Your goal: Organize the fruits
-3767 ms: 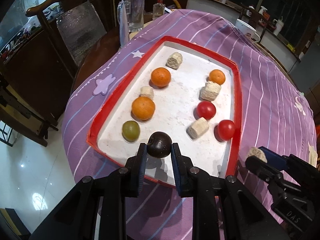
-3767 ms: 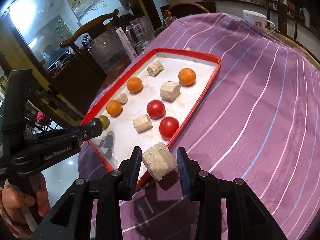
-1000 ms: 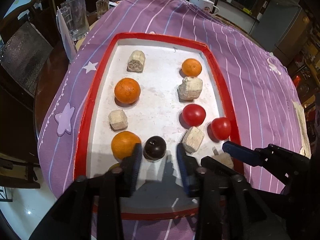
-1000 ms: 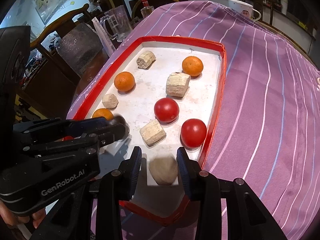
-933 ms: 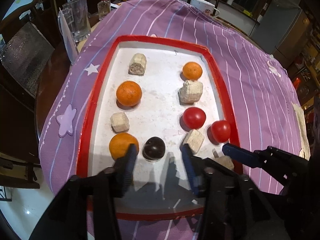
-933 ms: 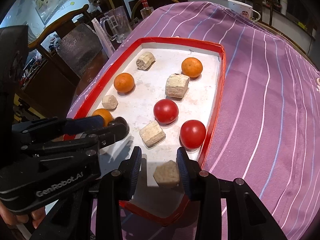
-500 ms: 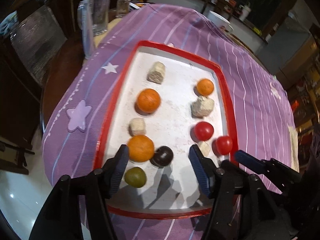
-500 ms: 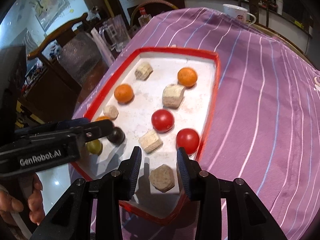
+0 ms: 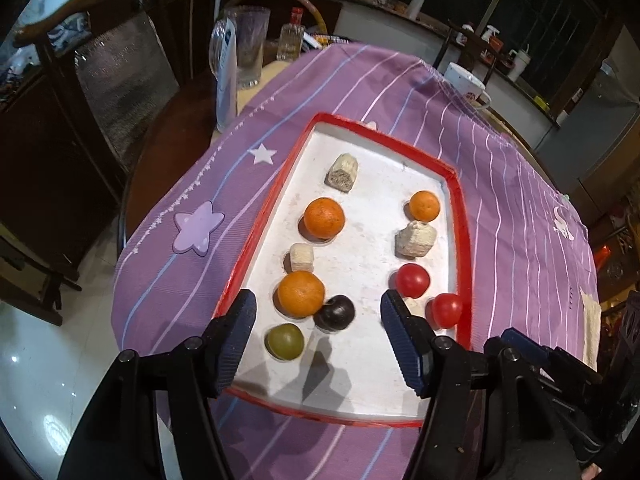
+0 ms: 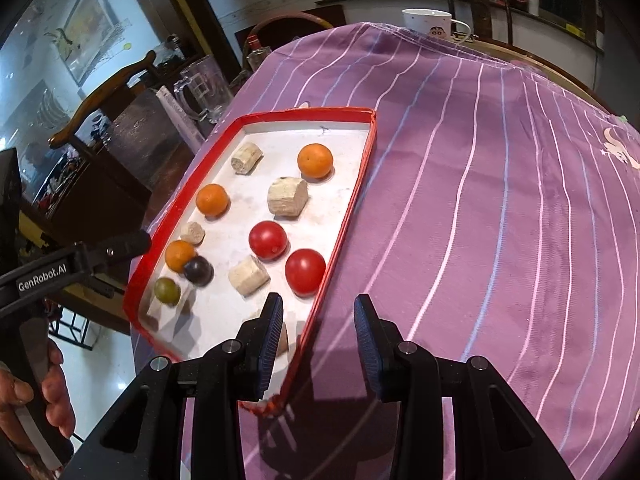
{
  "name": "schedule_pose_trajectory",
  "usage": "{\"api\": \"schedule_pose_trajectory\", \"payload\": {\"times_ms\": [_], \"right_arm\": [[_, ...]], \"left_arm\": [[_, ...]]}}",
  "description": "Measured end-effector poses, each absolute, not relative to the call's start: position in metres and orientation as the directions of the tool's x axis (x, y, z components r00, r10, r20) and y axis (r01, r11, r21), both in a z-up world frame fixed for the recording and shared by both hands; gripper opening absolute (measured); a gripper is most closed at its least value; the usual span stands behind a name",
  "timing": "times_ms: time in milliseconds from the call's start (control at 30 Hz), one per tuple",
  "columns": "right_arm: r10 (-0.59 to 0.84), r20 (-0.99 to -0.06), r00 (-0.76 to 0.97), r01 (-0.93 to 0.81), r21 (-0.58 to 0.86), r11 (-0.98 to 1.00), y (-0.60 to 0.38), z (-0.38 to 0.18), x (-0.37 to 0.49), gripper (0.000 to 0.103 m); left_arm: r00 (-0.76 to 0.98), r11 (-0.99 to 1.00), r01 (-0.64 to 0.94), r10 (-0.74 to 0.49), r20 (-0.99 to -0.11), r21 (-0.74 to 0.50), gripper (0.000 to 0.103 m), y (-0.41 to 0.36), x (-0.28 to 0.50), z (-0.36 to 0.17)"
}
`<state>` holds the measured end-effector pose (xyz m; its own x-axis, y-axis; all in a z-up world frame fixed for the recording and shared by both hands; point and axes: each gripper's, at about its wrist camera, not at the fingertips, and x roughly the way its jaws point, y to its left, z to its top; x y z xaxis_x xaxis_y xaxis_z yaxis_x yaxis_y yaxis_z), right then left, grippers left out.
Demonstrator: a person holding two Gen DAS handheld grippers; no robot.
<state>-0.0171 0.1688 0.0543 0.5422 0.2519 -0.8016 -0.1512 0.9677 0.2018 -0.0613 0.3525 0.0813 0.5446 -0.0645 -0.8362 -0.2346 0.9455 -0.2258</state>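
The dark plum lies in the red tray, touching the near orange. Both grippers' fingers stand open and empty. The plum looks smooth, round and soft-skinned, likely to roll, so grip gently across its widest middle.

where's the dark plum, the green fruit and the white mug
dark plum (image 9: pixel 335 312): left wrist view, middle of its top.
green fruit (image 9: pixel 284 341): left wrist view, centre of its skin.
white mug (image 10: pixel 426 21): right wrist view, front of its wall.

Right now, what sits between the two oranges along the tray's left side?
A small beige chunk lies between the farther orange and the nearer orange, clearest in the left wrist view.
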Motion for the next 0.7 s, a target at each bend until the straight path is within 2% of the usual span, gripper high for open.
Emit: {"api": "schedule_pose_trajectory", "payload": {"times_ms": [100, 167, 267, 300, 367, 467, 500, 567, 700], "right_arm": [[0.267, -0.796, 0.544, -0.185, 0.196, 0.963, 0.165, 0.058, -0.025, 0.041], [0.275, -0.794, 0.543, -0.206, 0.191, 0.960, 0.162, 0.060, -0.029, 0.041], [0.288, -0.791, 0.540, -0.237, 0.185, 0.954, 0.159, 0.063, -0.034, 0.041], [0.295, -0.789, 0.539, -0.249, 0.185, 0.951, 0.159, 0.065, -0.036, 0.041], [0.305, -0.784, 0.541, -0.274, 0.179, 0.945, 0.158, 0.068, -0.040, 0.041], [0.318, -0.777, 0.544, -0.311, 0.166, 0.936, 0.158, 0.072, -0.044, 0.041], [0.322, -0.776, 0.542, -0.321, 0.163, 0.933, 0.158, 0.073, -0.045, 0.041], [0.331, -0.775, 0.538, -0.338, 0.161, 0.927, 0.158, 0.073, -0.047, 0.041], [0.342, -0.774, 0.532, -0.364, 0.155, 0.918, 0.154, 0.072, -0.051, 0.041]], "left_arm": [[0.590, 0.952, -0.247, -0.002, -0.807, -0.183, 0.065, 0.341, -0.072, 0.097], [0.628, 0.952, -0.265, 0.050, -0.777, -0.153, 0.074, 0.331, -0.082, 0.109], [0.682, 0.946, -0.311, 0.156, -0.714, -0.090, 0.080, 0.316, -0.100, 0.128], [0.702, 0.940, -0.334, 0.206, -0.682, -0.060, 0.082, 0.311, -0.106, 0.136], [0.748, 0.923, -0.386, 0.307, -0.588, -0.008, 0.103, 0.299, -0.124, 0.156], [0.821, 0.914, -0.405, 0.374, -0.432, 0.022, 0.103, 0.280, -0.146, 0.183], [0.827, 0.913, -0.406, 0.381, -0.414, 0.029, 0.103, 0.277, -0.149, 0.185], [0.806, 0.904, -0.423, 0.402, -0.435, 0.052, 0.103, 0.271, -0.148, 0.184], [0.755, 0.922, -0.385, 0.292, -0.587, -0.037, 0.103, 0.272, -0.136, 0.165]]}}
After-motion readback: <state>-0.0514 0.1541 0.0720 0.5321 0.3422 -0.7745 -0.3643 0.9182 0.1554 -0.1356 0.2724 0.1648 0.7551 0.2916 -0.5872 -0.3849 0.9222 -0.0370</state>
